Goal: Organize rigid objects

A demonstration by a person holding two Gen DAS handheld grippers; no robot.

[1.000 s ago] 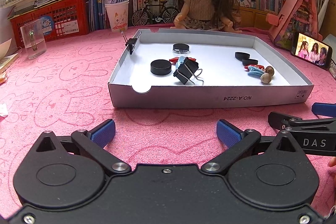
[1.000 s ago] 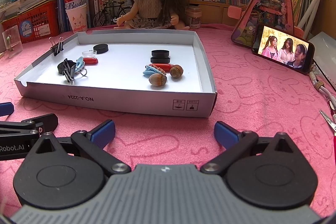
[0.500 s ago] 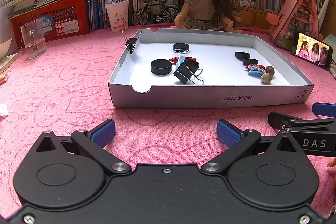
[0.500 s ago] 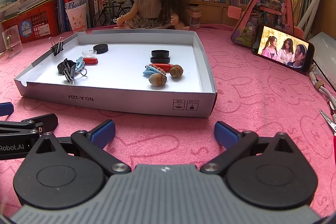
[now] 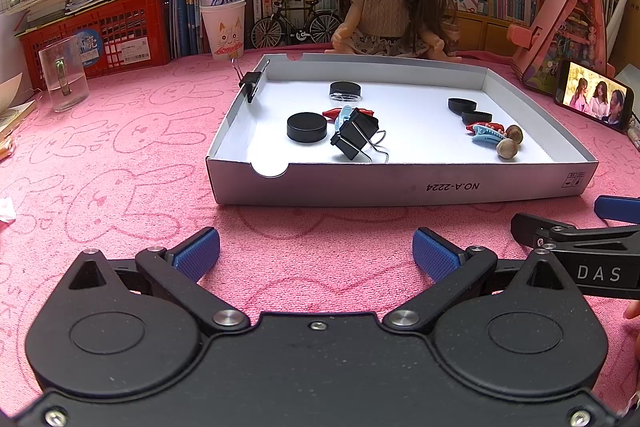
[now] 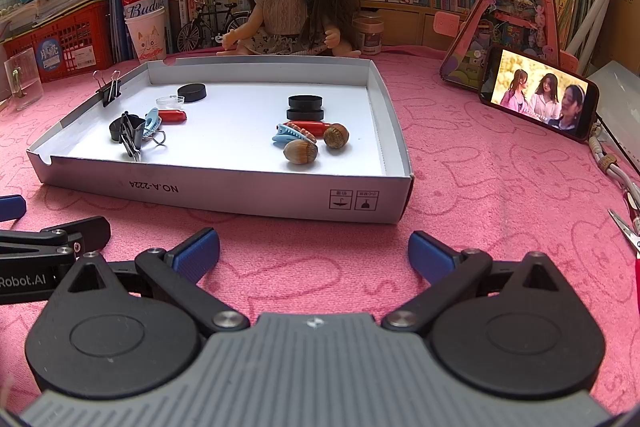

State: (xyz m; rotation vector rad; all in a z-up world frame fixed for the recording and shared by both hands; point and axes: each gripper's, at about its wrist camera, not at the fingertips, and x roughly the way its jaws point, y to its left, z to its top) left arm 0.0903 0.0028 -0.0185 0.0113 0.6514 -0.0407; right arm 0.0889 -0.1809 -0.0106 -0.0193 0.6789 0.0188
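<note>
A shallow white box lid (image 5: 400, 187) (image 6: 240, 195) lies on the pink cloth. Its left part holds a black round cap (image 5: 306, 127), a black binder clip (image 5: 356, 138) (image 6: 130, 133), a light blue clip and a red piece (image 6: 172, 116). Its right part holds two black rings (image 6: 305, 108), a blue hair clip (image 6: 290, 137) and two acorns (image 6: 301, 151). Another binder clip (image 5: 251, 83) is clamped on the left wall. My left gripper (image 5: 316, 255) and right gripper (image 6: 314, 253) are open and empty, side by side in front of the lid.
A doll (image 5: 386, 11) sits behind the lid before a bookshelf. A paper cup with a can (image 5: 222, 23), a red crate (image 5: 96, 31) and a glass mug (image 5: 64, 75) stand at the left. A phone (image 6: 538, 93) leans at the right. Scissors (image 6: 626, 233) lie at the far right.
</note>
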